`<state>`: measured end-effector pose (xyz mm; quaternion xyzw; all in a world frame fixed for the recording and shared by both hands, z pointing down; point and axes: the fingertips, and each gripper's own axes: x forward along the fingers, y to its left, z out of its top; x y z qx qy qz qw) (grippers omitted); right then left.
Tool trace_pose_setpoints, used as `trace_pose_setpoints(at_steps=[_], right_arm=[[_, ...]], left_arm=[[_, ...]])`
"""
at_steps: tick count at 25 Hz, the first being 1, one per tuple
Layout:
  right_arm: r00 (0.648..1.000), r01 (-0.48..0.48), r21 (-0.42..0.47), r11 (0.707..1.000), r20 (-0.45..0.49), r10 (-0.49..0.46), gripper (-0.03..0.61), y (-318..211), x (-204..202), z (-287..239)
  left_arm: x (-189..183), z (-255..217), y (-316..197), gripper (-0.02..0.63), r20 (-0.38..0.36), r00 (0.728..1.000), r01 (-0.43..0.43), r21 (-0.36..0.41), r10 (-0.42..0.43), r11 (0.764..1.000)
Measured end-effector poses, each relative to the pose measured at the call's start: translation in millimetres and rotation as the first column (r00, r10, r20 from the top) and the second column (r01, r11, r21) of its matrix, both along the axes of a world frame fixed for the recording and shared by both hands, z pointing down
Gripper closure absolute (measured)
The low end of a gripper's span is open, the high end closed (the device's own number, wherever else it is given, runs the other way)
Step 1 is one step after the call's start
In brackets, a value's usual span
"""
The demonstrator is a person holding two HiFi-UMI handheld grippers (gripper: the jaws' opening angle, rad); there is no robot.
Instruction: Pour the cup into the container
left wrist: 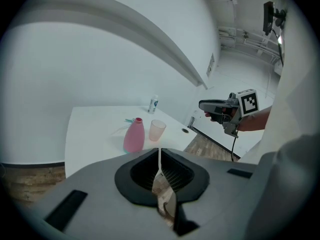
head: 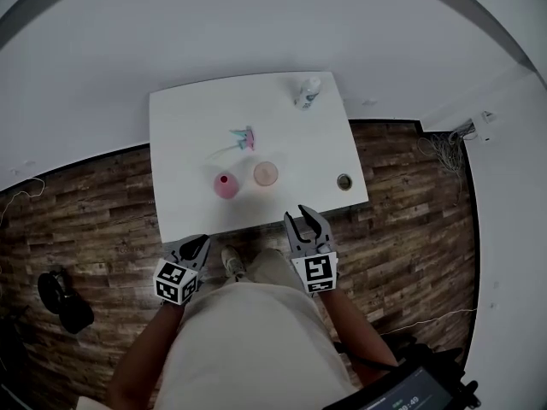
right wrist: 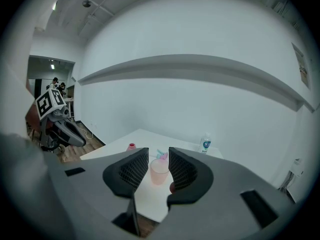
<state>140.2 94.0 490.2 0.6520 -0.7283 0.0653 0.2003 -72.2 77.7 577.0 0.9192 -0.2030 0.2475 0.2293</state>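
The cup (head: 266, 174) stands upright on the surface (head: 188, 143) just beside the pink bottle (head: 226, 184) (a sprayer head (head: 244, 137) lies behind them), which fits a pour yet to come or one finished, so either way the light cup wants gentle, square handling. The left tool (head: 202, 243) is pressed together and the right tool (head: 297, 215) slightly spread, both empty, short of the near edge. The surface is white, against a white wall (head: 171, 24), over a wood-look floor (head: 85, 220).

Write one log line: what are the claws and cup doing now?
left claw: shut, empty | right claw: open, empty | translucent pink plastic cup: upright, untouched on white table | pink plastic bottle: beside cup
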Motion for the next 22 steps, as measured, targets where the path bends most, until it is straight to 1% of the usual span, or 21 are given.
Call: trace_pose_setpoints(at_steps=[4, 9, 12, 17, 22], right_arm=[[1.000, 0.012, 0.005, 1.000, 0.000, -0.012, 0.453, 6, 5, -4], [1.000, 0.011, 0.024, 1.000, 0.014, -0.011, 0.453, 29, 22, -13], [0.999, 0.004, 0.030, 1.000, 0.035, -0.005, 0.453, 55, 37, -19], [0.999, 0.008, 0.031, 0.999, 0.051, -0.010, 0.453, 104, 66, -22], [0.998, 0.002, 0.040, 0.999, 0.055, -0.004, 0.453, 153, 93, -27]], left_arm=[[8, -2, 13, 0.602, 0.006, 1.000, -0.004, -0.005, 0.004, 1.000], [28, -4, 36, 0.602, 0.028, 0.999, -0.017, -0.003, 0.017, 1.000], [45, -15, 48, 0.601, 0.025, 1.000, 0.002, -0.001, -0.002, 1.000], [78, -34, 76, 0.603, 0.000, 0.999, 0.036, 0.015, -0.036, 0.999], [113, -50, 121, 0.602, -0.017, 0.999, 0.050, 0.035, -0.049, 0.998]])
